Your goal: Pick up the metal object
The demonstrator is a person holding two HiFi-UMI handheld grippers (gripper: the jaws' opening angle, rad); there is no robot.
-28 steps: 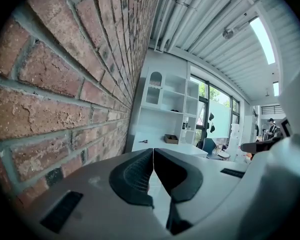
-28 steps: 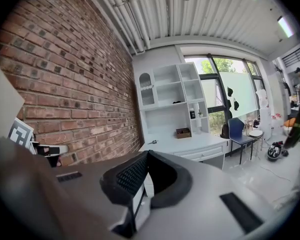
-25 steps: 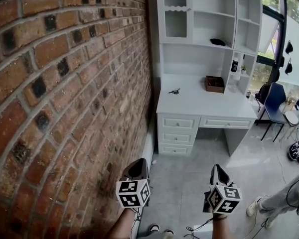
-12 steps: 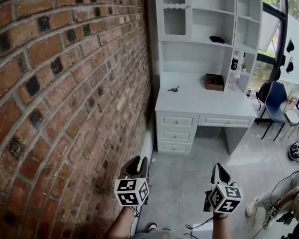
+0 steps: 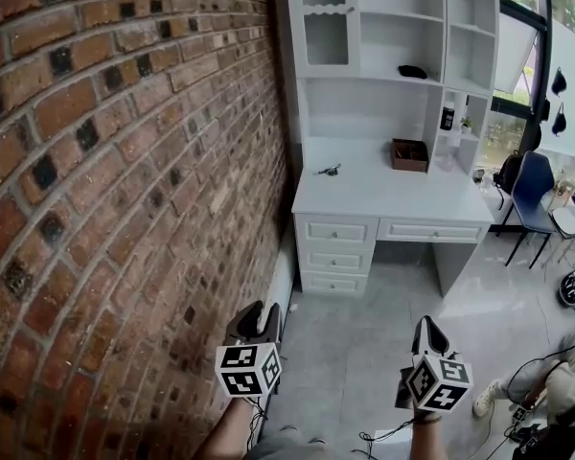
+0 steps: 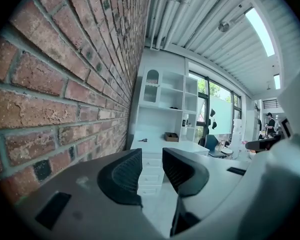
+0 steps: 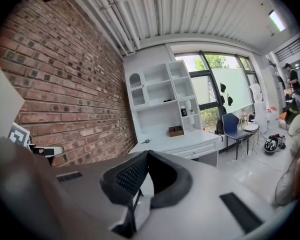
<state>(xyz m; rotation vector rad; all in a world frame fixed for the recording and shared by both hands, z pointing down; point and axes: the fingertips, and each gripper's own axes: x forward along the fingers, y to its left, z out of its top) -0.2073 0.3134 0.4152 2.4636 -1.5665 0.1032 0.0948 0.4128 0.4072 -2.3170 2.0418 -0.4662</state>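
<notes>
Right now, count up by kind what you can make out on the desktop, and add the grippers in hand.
metal object: 1
brown box: 1
grippers: 2 (left gripper, right gripper)
Total: 4

Open floor (image 5: 364,348) leads to the desk (image 5: 393,197); brick wall (image 5: 125,161) crowds the left.

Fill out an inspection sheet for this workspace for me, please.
Surface: white desk with drawers.
Job's things: metal object lies on the desk near the wall, untouched.
Clutter: brown box at the desk's back.
Grippers: left gripper empty, jaws apart, just been opening; right gripper shut, empty; both well short of the desk.
Cables: cables on the floor by the person's feet.
Surroundings: brick wall left, blue chair right.
</notes>
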